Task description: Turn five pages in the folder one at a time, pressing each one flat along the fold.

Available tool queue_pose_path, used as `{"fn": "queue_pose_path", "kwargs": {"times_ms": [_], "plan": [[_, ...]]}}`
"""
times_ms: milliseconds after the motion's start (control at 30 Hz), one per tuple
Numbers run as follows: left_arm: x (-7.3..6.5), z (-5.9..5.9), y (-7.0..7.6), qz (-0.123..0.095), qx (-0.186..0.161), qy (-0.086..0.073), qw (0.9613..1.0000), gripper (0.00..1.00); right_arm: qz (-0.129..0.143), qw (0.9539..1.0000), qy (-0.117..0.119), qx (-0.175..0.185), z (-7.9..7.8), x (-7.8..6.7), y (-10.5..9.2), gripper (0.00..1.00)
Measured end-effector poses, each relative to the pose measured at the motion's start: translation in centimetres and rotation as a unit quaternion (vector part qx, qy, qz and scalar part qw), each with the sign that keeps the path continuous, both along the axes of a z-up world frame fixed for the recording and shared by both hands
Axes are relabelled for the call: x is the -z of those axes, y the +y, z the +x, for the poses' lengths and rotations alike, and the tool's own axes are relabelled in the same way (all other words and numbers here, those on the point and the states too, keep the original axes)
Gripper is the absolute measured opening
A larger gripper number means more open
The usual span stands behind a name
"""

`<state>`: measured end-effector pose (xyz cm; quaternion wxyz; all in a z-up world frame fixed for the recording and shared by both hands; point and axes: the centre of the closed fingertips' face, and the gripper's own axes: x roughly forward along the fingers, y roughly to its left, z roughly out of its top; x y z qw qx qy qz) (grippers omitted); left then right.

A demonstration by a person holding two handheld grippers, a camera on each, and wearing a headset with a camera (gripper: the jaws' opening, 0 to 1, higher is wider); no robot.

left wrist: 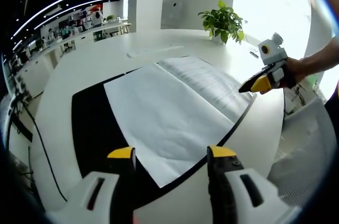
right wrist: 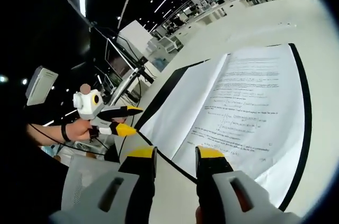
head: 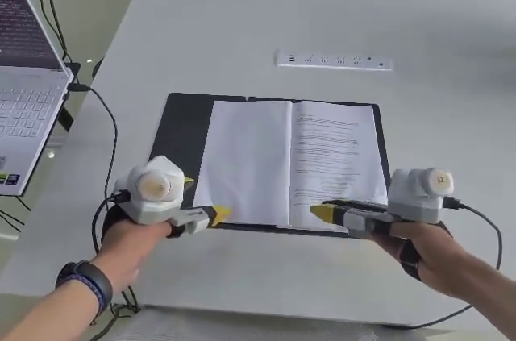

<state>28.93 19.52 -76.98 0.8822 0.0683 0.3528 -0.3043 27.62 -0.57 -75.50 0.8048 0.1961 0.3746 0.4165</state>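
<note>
step: my read, start of a page turn. Both grippers sit at the near edge of the folder [head: 181,127] and nothing is gripped yet.
folder: open flat on the table [head: 322,2], just ahead of both sets of fingers. Blank page [head: 246,155] on its left half, printed page [head: 339,155] on its right, fold [head: 290,164] between them.
left gripper [left wrist: 171,152]: fingers spread wide, holding nothing. The blank page's near corner lies just ahead, in the gap between the tips.
right gripper [right wrist: 175,153]: fingers apart with a narrower gap, holding nothing. The printed page's near edge is just beyond the tips, and the black cover rim runs across right in front of them.
how to do it: the right fingers should take the top printed sheet alone, at its near edge. Lift that edge a little first so one finger can slide under, and check that a second sheet isn't riding along. Carry it over the fold in an arc, without dragging. Left stays low on the blank side to pin the stack, then sweeps along the fold to flatten it.
risk: pinching two sheets, or creasing the corner with too hard a nip.
pose: in the head view both hands are low and level, with wrists near the table edge. The left gripper [head: 216,214] points right, the right gripper [head: 321,212] points left, and the tips face each other across the fold, well apart.
</note>
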Motion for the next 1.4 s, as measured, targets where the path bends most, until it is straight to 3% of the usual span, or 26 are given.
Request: {"fn": "queue_pose_path", "kwargs": {"times_ms": [133, 533, 600, 667, 767, 867, 1167, 1400], "plan": [[-0.8, -0.1, 0.1, -0.012, -0.004, -0.003, 0.9999, 0.55, -0.008, 0.9995, -0.016, 0.027, 0.2, -1.4, -1.9, 0.29], [-3.2, 0.0, 0.3, -0.021, 0.001, -0.020, 0.9996, 0.59, -0.069, 0.9938, -0.073, 0.047, 0.2, -4.4, -6.4, 0.36], [-3.8, -0.1, 0.2, -0.020, 0.005, -0.024, 0.9995, 0.60, -0.087, 0.9912, -0.088, 0.046, 0.2, -4.9, -7.3, 0.38], [-4.4, -0.1, 0.1, -0.024, 0.007, -0.029, 0.9993, 0.61, -0.117, 0.9857, -0.112, 0.046, 0.3, -5.3, -8.2, 0.37], [-5.0, -0.2, 0.1, -0.028, 0.006, -0.032, 0.9991, 0.63, -0.118, 0.9846, -0.119, 0.049, -0.1, -6.1, -8.6, 0.41], [-6.1, -0.7, -0.2, -0.033, 0.003, -0.037, 0.9988, 0.66, -0.131, 0.9804, -0.138, 0.052, -0.3, -6.9, -9.2, 0.47], [-8.4, -2.3, -0.1, -0.047, 0.001, -0.045, 0.9979, 0.74, -0.151, 0.9759, -0.144, 0.063, -1.5, -7.4, -11.0, 0.60], [-9.1, -3.2, 0.4, -0.054, -0.005, -0.048, 0.9974, 0.79, -0.164, 0.9737, -0.143, 0.067, -2.5, -7.2, -11.8, 0.67]]}}
